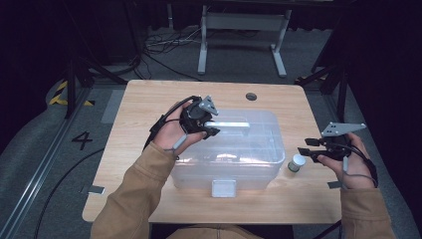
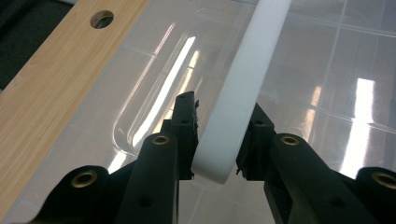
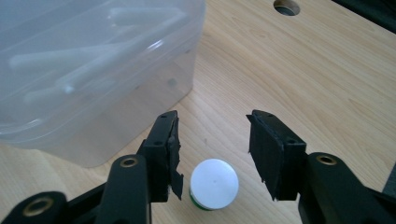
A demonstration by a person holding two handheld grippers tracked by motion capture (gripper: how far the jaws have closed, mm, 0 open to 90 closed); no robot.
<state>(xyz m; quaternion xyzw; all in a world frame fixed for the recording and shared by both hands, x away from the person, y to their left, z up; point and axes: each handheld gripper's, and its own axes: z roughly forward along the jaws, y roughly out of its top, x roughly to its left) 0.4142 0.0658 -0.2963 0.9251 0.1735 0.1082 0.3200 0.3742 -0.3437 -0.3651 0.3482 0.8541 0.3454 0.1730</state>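
The left gripper (image 2: 212, 140) clamps the white handle (image 2: 243, 88) on the lid of the clear plastic storage box (image 1: 259, 149) mid-table. The right gripper (image 3: 212, 154) straddles, jaws apart, a small white-capped jar (image 3: 215, 183) just beside the box.

Dim surroundings, bright overhead light, streaky glare on lid (image 2: 154, 93)

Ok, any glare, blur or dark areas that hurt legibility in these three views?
High view: surroundings dark, wooden table evenly lit. Left gripper view: bright streaks of glare on the clear box lid, white handle sharp. Right gripper view: box hazy, white-capped bottle crisp.
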